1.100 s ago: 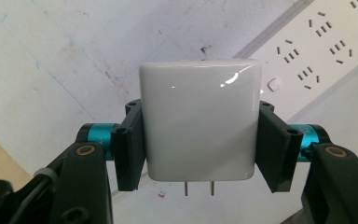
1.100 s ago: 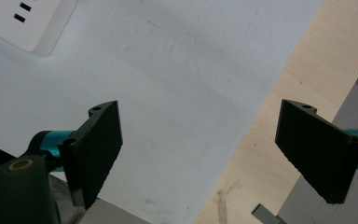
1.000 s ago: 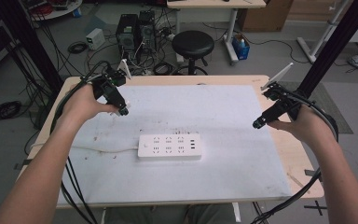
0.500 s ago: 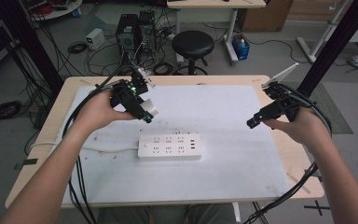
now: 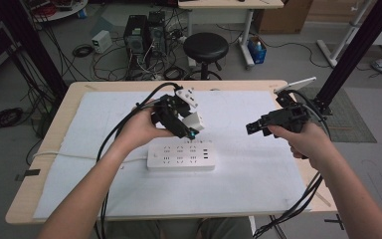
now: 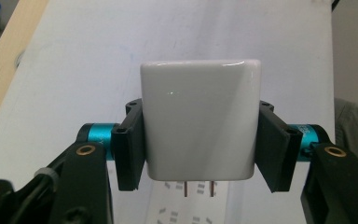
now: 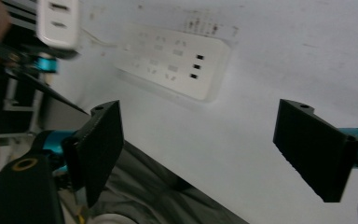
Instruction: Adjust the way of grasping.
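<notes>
Charger block (image 6: 200, 119), white glossy plastic wall adapter, is sitting clamped between the left gripper's (image 6: 200, 144) jaws, pads pressing its two flat sides, two prongs pointing down toward the power strip (image 5: 181, 155). In the high view the block (image 5: 194, 121) is hovering just past the strip's far edge, around 12 o'clock of it, not yet touching. Judging it light, rigid and slick: the rounded glossy shell could be twisting in the pads if the prongs meet a socket off-axis. Side faces low on the body look like the right hold, and that is where the pads are gripping. Right gripper (image 5: 255, 128) is hanging empty, jaws wide apart, at 3 o'clock of the strip, well clear of it; its jaws have just been closing a little with nothing between them. Hard to make out: which socket the prongs are lining up with, since the block is covering it in the left gripper view. Strip's cable (image 5: 74, 156) is running off toward 9 o'clock, its end cut off. Right gripper view is blurred.
</notes>
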Tool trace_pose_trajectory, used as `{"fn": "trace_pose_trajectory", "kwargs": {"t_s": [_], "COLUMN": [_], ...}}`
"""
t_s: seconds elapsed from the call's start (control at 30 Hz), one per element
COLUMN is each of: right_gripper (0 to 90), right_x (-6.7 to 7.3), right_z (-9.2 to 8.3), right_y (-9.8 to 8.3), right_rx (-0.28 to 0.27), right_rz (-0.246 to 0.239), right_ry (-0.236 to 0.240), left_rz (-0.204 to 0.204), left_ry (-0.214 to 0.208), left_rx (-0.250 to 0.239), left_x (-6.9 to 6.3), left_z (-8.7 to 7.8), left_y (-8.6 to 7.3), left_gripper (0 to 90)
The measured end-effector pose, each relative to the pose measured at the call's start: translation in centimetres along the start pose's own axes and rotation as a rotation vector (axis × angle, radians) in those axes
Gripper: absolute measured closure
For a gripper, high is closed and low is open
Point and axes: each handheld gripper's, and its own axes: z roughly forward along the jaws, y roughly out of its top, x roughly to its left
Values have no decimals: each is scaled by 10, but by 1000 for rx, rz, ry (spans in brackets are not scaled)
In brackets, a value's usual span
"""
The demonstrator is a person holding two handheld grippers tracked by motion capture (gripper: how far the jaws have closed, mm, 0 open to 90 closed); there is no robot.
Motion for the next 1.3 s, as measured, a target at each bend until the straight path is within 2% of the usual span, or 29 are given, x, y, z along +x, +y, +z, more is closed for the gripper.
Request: {"fn": "trace_pose_trajectory", "kwargs": {"t_s": [0.2,0.27,0.3,0.4,0.53,0.57,0.7,0.93,1.07,1.13,1.17,1.2,1.3], "right_gripper": [206,207,248,270,332,343,420,580,611,619,620,620,619], "right_x": [5,7,8,14,19,20,23,28,30,30,31,31,26], "right_z": [12,18,21,29,38,41,47,56,58,58,58,58,52], "right_y": [3,4,4,6,9,10,11,15,16,16,17,17,16], "right_rx": [-40,-38,-38,-37,-32,-31,-20,-4,-2,-11,-9,-15,-45], "right_rz": [54,66,67,79,78,79,73,44,40,30,19,12,-9], "right_ry": [137,175,192,261,265,273,288,279,276,268,259,246,215], "left_rz": [51,63,67,81,102,117,132,166,189,178,165,156,123], "left_ry": [-6,-15,-17,-19,-14,-15,-3,24,58,71,85,101,126], "left_rx": [-61,-85,-90,-103,-134,-131,-147,-142,-125,-123,-117,-104,-43], "left_x": [-12,-16,-17,-21,-27,-27,-30,-34,-36,-36,-36,-35,-30], "left_z": [15,20,22,29,34,34,35,34,34,34,34,33,29], "left_y": [12,16,17,22,25,26,28,28,28,28,28,27,20], "left_gripper": [424,424,424,424,424,423,424,424,422,407,345,300,240]}}
